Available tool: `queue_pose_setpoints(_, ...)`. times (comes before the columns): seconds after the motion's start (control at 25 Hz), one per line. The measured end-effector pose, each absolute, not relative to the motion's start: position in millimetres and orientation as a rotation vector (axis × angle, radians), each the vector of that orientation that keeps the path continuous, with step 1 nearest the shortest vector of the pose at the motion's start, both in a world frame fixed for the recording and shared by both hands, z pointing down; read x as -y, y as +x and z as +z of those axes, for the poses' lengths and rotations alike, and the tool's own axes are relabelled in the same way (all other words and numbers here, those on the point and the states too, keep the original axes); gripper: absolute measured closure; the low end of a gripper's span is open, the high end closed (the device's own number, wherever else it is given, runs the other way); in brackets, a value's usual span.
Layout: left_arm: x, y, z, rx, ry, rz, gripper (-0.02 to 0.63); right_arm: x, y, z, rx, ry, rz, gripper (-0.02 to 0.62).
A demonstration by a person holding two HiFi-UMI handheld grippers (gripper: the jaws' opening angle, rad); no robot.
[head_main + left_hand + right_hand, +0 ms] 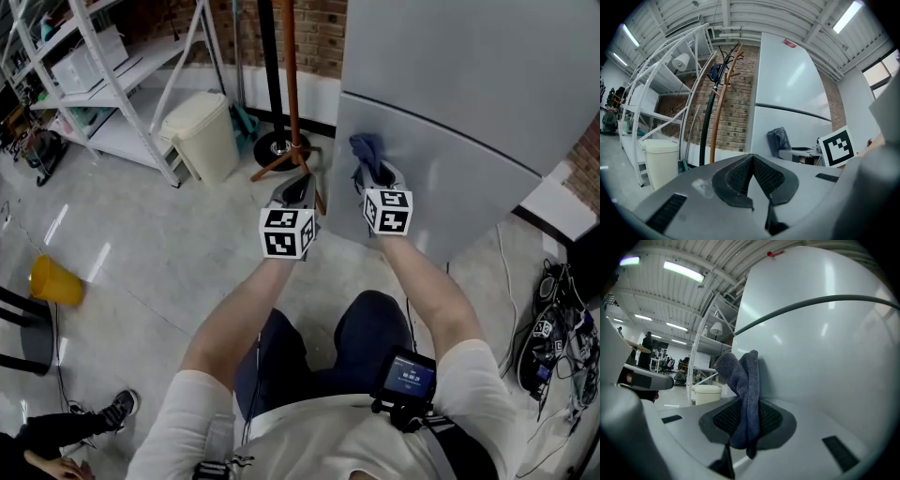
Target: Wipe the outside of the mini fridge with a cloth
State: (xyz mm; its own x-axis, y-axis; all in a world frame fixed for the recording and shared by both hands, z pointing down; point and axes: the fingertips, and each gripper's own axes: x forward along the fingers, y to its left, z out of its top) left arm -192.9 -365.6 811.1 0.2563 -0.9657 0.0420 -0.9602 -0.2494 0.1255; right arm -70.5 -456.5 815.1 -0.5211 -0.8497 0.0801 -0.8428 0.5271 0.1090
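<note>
Glossy pale floor (159, 272) under mini fridge (450, 141), bin (202, 136), coat stand (281, 148), yellow container (54, 281)

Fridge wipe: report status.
Right claw shut on blue cloth, cloth at fridge lower door. Left claw shut, empty, off the fridge. Coat stand close beside it.

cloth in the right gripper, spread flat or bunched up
Bunched up: the cloth is a folded wad clamped between the right gripper's jaws, not spread over the mini fridge.

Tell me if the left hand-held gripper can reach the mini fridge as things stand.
Probably yes: the left hand-held gripper, shut and empty, sits just beside the mini fridge with nothing between them. The cloth is in the right hand-held gripper, though.
</note>
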Motion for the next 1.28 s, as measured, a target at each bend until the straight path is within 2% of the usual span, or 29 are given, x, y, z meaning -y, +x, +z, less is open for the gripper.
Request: queue_pose_setpoints(1.28, 413, 34, 818, 1.384, 2.632, -0.083, 0.601, 421, 190, 807, 2.463, 1.848, -0.101, 0.515)
